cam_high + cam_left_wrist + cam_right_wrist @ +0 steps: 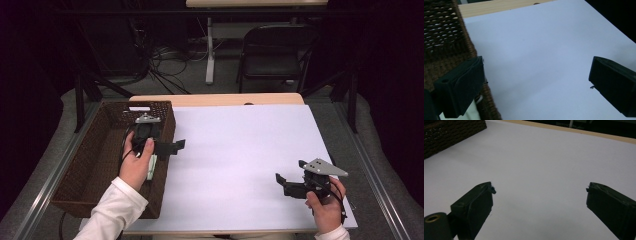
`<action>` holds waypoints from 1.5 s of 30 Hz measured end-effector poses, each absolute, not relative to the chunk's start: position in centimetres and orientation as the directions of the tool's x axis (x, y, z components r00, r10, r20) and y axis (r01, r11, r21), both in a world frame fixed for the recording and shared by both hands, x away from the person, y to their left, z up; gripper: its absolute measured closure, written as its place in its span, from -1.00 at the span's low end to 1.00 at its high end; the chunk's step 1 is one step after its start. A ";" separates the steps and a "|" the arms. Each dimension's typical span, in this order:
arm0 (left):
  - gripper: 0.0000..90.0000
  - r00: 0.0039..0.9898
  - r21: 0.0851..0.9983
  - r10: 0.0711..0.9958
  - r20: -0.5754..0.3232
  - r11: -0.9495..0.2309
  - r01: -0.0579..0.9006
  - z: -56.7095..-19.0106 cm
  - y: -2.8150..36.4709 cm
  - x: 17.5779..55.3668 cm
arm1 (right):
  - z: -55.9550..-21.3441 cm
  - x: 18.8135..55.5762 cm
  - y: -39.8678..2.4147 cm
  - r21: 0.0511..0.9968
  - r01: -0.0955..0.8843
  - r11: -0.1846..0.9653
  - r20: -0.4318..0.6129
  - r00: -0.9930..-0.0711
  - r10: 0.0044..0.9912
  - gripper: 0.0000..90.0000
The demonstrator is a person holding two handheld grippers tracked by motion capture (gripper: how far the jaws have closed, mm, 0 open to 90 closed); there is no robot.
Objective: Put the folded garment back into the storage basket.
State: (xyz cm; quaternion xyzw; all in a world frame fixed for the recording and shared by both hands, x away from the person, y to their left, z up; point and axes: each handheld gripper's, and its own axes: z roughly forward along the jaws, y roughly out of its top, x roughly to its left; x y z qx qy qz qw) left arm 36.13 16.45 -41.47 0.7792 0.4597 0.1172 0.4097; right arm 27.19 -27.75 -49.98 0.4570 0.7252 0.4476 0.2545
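A: Starting nearest us, we see the right gripper (289, 182) low over the white sheet (240, 150), held in the right hand (326, 204) at the near right corner of the tabletop (215, 99). Its fingers (475, 205) stand wide apart with nothing between them, only bare sheet.

B: Agreed. In the right gripper view we look along those spread fingers across the sheet to a corner of the woven basket (451, 132) at the far left.

A: Moving farther, we find the left gripper (172, 146) in the left hand (135, 165), right at the basket's (100, 150) right wall. Its fingers point out over the sheet, and they are spread too, holding nothing.

B: In the left gripper view we see one of the fingers (461, 85) over the basket's brown rim (471, 53) and the other out over the white sheet (536, 55). Something pale (152, 166) lies inside the basket just beneath the hand; we cannot tell what it is.

A: Beyond the tabletop we make out a dark folding chair (272, 55) and loose cables (167, 62) on the floor.
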 end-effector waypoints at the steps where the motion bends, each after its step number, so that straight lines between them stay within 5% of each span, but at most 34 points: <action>1: -0.98 0.550 0.746 0.812 -0.194 -0.242 0.620 -41.5 16.5 36.1 | -50.0 27.2 -27.7 0.882 0.435 0.181 0.040 -0.453 0.891 -0.86; 24: -0.98 0.703 0.760 0.692 -0.166 -0.364 0.538 -43.8 9.3 33.8 | -50.0 27.2 -27.7 0.887 0.424 0.180 0.036 -0.453 0.891 -0.86; 45: -0.98 0.708 0.773 0.679 -0.195 -0.338 0.538 -48.1 8.8 31.9 | -49.9 27.1 -27.6 0.888 0.422 0.186 0.036 -0.465 0.885 -0.86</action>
